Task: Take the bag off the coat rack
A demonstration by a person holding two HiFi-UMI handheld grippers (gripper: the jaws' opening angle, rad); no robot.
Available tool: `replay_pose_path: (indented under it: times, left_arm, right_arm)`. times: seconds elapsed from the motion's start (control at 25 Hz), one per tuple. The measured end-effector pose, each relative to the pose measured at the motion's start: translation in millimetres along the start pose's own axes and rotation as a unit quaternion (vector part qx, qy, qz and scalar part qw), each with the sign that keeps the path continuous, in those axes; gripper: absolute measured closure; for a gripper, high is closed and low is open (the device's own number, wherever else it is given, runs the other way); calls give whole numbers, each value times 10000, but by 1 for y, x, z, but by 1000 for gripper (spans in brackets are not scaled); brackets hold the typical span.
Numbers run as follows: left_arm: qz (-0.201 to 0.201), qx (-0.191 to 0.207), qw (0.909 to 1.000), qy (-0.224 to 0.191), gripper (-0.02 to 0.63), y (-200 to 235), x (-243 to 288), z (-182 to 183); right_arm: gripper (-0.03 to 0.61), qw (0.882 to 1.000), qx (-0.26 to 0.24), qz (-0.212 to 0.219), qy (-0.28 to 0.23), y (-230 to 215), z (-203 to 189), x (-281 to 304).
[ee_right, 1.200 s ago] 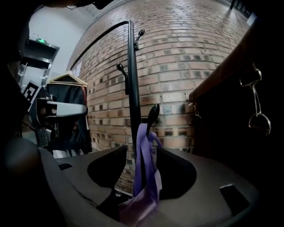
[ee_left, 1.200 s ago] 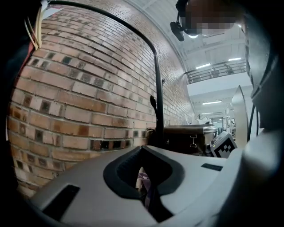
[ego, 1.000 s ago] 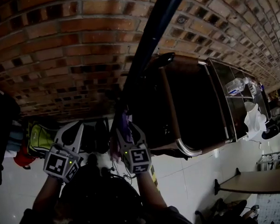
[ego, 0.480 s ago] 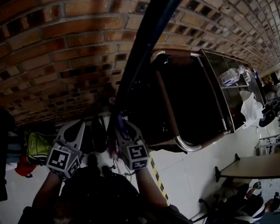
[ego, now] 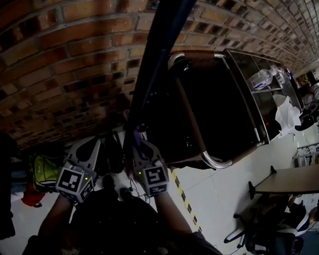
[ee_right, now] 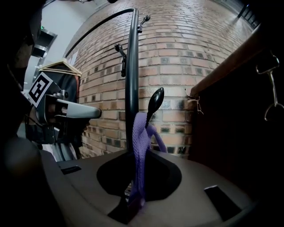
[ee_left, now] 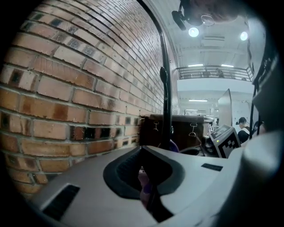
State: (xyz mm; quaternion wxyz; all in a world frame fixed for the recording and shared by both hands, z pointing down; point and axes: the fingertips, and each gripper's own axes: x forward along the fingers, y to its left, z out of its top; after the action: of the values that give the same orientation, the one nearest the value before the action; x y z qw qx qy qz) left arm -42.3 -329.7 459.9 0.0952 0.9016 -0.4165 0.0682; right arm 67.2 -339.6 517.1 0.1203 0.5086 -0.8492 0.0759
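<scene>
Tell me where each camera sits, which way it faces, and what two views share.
Head view: on the person's head, looking steeply down the brick wall and coat rack pole; shows both arms, left claw, right claw.
Left claw view: on that claw, facing the pole; shows its jaws and the right claw's marker cube.
Right claw view: on that claw, facing pole and hook; its jaws have just closed on the purple strap.
Shared: both claw views show pole, wall, strap.

Bag strap [ee_right: 141, 146]: purple woven cloth webbing, coarse, matt. Rack pole [ee_right: 131, 80]: black metal, smooth, slight sheen. Hook [ee_right: 155, 101]: glossy black. Wall [ego: 61, 60]: rough matt brick. Floor [ego: 225, 190]: glossy white tile. Cabinet rail [ego: 214, 164]: polished metal.
</scene>
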Motion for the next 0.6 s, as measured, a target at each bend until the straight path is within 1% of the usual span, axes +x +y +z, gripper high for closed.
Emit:
replay_pose_path:
  times: [0.16, 0.28, 0.4, 0.52, 0.6]
  left_arm:
    - [-95, -5, 9999, 100, 593, -2, 4, -4]
    - [-158, 23, 9998, 96, 594, -4, 6, -4]
    - [-183, -32, 9998, 89, 594, -4, 10, -4]
    - [-221, -39, 9996, 155, 594, -4, 13, -5]
    - [-260, -14, 9996, 113, 594, -5, 15, -3]
  right_arm:
    - [540, 10000, -11, 7, -7, -1, 2, -2]
    - [540, 10000, 21, 16, -43, -1, 4, -3]
    - [541, 10000, 20, 38, -44, -2, 6, -3]
    - [541, 9999, 119, 43, 23, -2, 7, -3]
    - [543, 9998, 173, 64, 52, -1, 9, -4]
